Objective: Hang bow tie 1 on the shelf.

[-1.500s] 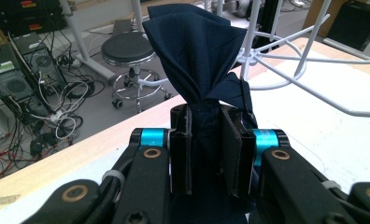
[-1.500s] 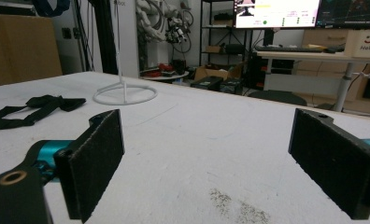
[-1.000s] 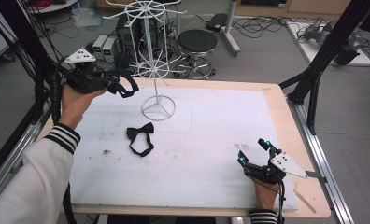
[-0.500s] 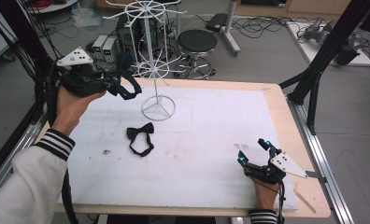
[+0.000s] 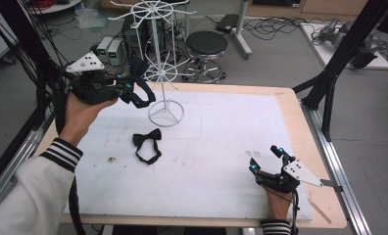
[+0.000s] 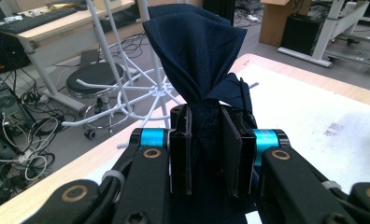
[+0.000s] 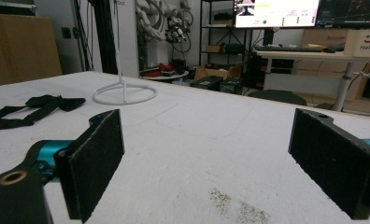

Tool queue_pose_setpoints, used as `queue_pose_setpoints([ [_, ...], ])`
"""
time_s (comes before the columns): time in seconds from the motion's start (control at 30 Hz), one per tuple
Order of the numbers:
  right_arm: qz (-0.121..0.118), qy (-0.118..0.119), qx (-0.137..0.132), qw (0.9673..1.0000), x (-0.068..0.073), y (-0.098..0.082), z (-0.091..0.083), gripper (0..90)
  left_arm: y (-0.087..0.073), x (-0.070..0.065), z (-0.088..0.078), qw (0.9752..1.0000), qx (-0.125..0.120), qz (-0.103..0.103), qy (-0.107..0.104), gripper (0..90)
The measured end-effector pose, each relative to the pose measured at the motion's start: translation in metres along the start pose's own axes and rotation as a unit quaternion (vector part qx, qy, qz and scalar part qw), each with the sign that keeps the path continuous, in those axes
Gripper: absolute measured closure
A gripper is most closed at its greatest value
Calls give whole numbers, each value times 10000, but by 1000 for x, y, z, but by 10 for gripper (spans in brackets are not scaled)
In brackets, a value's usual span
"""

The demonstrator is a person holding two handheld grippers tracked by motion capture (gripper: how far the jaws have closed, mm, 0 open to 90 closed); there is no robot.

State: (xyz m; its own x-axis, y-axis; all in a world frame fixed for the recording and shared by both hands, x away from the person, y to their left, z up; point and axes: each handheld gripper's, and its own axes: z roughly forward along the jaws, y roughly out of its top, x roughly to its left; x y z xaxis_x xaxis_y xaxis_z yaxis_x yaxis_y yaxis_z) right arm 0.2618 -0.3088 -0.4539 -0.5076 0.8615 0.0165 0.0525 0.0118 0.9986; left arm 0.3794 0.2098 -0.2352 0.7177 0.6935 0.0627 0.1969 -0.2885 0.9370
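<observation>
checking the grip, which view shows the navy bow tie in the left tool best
The left gripper view: the navy bow tie stands close-up, pinched between the left tool pads. The high view shows it small and dark at that tool, strap dangling.

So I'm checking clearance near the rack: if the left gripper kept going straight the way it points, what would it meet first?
Probably the white wire rack. The left gripper, shut on the navy bow tie, points toward its pole and lower arms, though depth is hard to judge.
</observation>
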Motion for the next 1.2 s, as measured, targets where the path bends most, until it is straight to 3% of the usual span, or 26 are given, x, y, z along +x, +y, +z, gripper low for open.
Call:
queue_pose_setpoints([
  [0.5, -23, 0, -45, 10000, -1, 0, 1, 98, -7, 2, 28, 9998, 147, -117, 11, 745],
  [1.2, -30, 2, -31, 10000, -1, 0, 0, 98, -33, 9, 49, 9987, 330, -389, 54, 744],
])
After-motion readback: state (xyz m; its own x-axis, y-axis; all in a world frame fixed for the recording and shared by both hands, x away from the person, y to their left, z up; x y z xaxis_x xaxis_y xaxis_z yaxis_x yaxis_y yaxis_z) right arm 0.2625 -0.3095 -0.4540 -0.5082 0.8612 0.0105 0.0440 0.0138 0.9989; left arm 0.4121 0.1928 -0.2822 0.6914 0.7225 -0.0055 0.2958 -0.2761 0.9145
